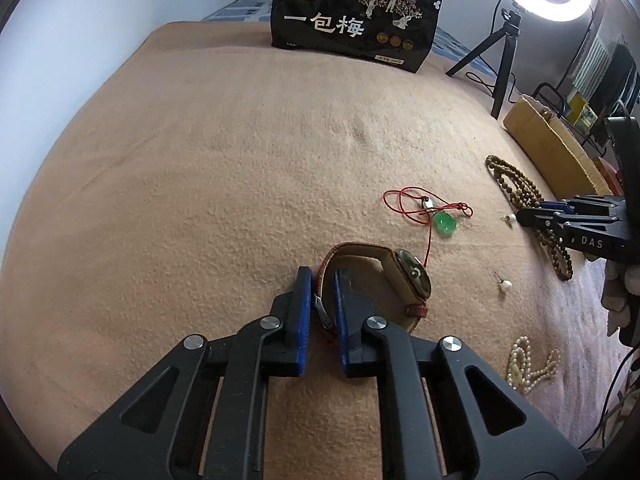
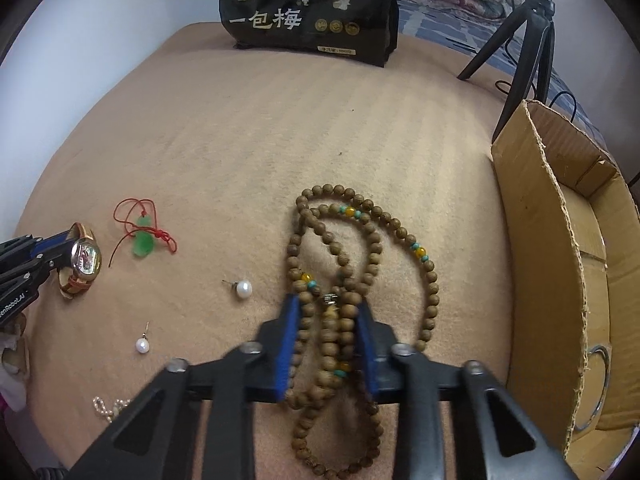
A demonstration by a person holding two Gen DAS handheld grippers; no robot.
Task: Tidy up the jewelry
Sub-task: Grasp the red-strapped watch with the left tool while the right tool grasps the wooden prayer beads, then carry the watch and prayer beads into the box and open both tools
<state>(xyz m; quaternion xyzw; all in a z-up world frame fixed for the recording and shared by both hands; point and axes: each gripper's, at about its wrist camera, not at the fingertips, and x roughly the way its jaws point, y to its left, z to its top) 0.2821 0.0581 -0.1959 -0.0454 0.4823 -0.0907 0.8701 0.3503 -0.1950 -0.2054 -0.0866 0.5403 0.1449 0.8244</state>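
My left gripper (image 1: pixel 323 276) is closed on the strap of a wristwatch (image 1: pixel 412 276) with a brown-red band, resting on the tan blanket; it also shows in the right wrist view (image 2: pixel 85 258). My right gripper (image 2: pixel 329 306) is open, its blue pads either side of the doubled strands of a wooden bead necklace (image 2: pixel 362 248), low over the blanket. A green gourd pendant on red cord (image 2: pixel 143 240) lies near the watch. Two pearl earrings (image 2: pixel 243 289) (image 2: pixel 141 345) lie between. A pearl strand (image 1: pixel 524 364) lies at the near edge.
An open cardboard box (image 2: pixel 560 280) with a metal ring inside stands at the right. A black snack bag (image 2: pixel 312 8) stands at the far end of the blanket. A ring light on a tripod (image 1: pixel 508 52) stands at the far right.
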